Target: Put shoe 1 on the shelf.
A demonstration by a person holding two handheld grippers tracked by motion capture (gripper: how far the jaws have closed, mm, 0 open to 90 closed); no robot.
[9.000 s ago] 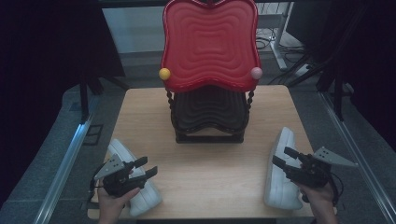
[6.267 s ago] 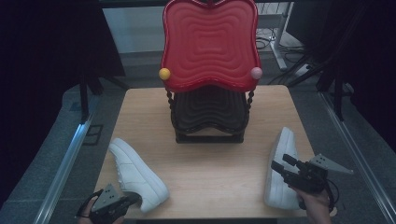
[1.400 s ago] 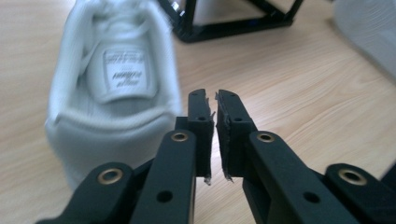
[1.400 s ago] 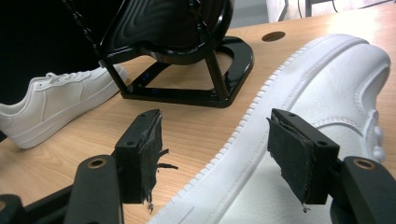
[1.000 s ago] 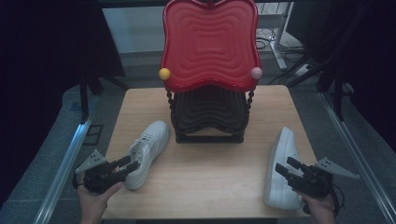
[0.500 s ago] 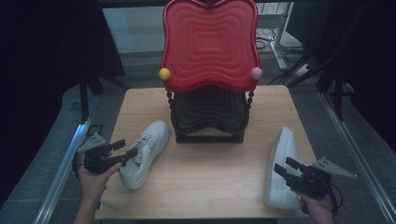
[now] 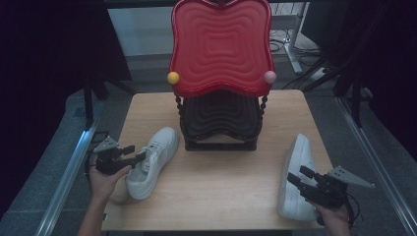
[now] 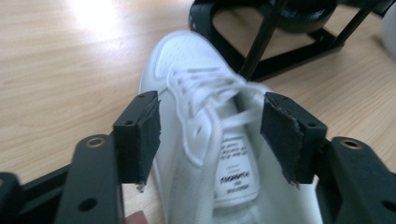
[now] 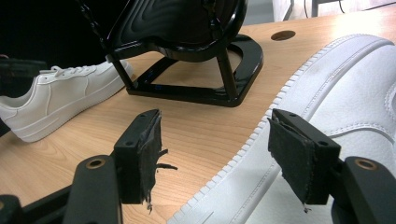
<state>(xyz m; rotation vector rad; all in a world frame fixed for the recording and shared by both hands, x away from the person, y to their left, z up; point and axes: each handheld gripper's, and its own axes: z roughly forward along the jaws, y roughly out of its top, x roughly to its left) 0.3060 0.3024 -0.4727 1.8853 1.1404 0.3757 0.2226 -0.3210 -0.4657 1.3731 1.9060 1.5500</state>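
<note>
the left white sneaker (image 7: pixel 150 162) lies upright on its sole on the left half of the worktop (image 7: pixel 221 196), its long axis slanting from near-left to far-right. its toe points away from the person and toward the black stand (image 7: pixel 220 125), ending just beside the stand's near left corner, while its heel points back toward the near left edge. in the left gripper view the same sneaker (image 8: pixel 219 140) runs straight away from the camera, tongue label nearest, laces beyond, toe farthest.

the left gripper (image 7: pixel 135 153) sits at the sneaker's heel end, held by the left hand (image 7: pixel 104 179). its fingers (image 8: pixel 138 135) stand wide apart, having just been opening, with the shoe's collar and tongue between them; neither pad presses on the shoe.

on the right side of the worktop a second white sneaker (image 7: pixel 296 177) lies tipped on its side, sole facing the middle of the table, long axis running near to far, toe away from the person. the right gripper (image 7: pixel 301 176) hovers at its near part, fingers (image 9: pixel 299 156) spread apart, one over the bare wood and one over the shoe's leather, clamping nothing.

above the stand rises a red wavy panel (image 7: pixel 221 46) with a yellow ball (image 7: pixel 173 77) and a pink ball (image 7: pixel 270 76) at its lower corners.
</note>
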